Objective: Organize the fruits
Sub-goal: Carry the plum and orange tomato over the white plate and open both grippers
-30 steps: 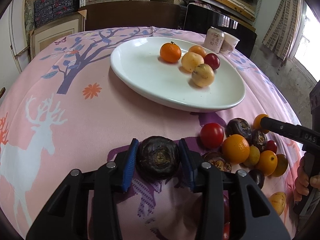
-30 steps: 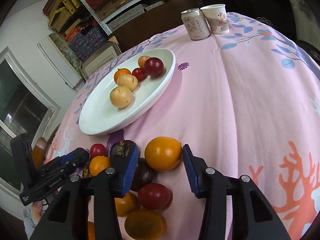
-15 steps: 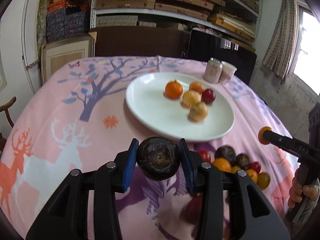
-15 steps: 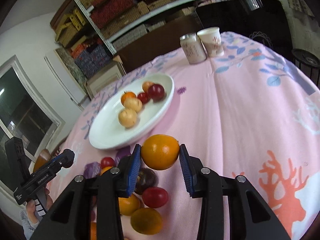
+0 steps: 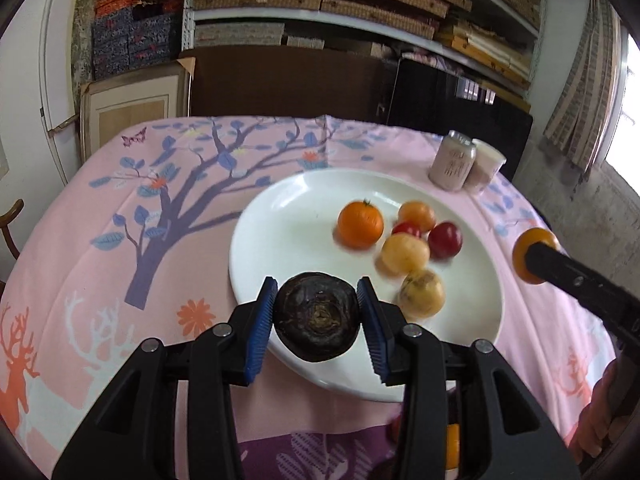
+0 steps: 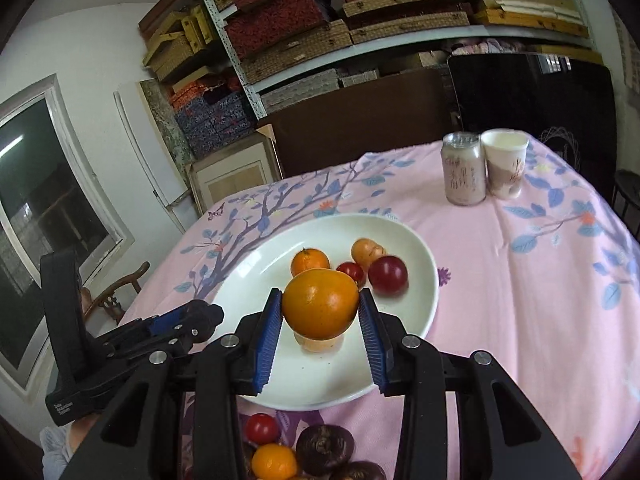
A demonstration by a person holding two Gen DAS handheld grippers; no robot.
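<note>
A dark purple-brown fruit point(image 5: 317, 322) sits clamped between the blue pads of the left gripper point(image 5: 317, 326), whose fingers are closed in against its two sides. It is held in the air over the near rim of a white plate point(image 5: 288, 248), which rests on a pink surface point(image 5: 100, 264) printed with a tree and deer.

The right gripper point(image 6: 320, 322) has its fingers closed on an orange fruit point(image 6: 320, 304), gripped at both sides and held over the near half of the same plate point(image 6: 416, 312). In the left wrist view that gripper reaches in from the right, the orange fruit point(image 5: 534, 254) at its tip, just beyond the plate's right edge.

On the plate lie a tangerine point(image 5: 360, 224), a smaller orange fruit point(image 5: 417, 216), a small red tomato point(image 5: 406, 229), a dark red round fruit point(image 5: 445, 239) and two yellowish fruits point(image 5: 405, 255) point(image 5: 423, 294), grouped close together toward the far right side.

On the cloth nearer than the plate, the right wrist view shows more fruit: a red tomato point(image 6: 262, 429), a small orange one point(image 6: 274, 462) and a dark wrinkled fruit point(image 6: 325, 449), lying close together.

At the far right of the surface a drink can point(image 6: 463, 168) and a paper cup point(image 6: 505, 162) stand upright, touching or nearly so. Shelves point(image 6: 360, 32) of stacked boxes fill the wall behind.
</note>
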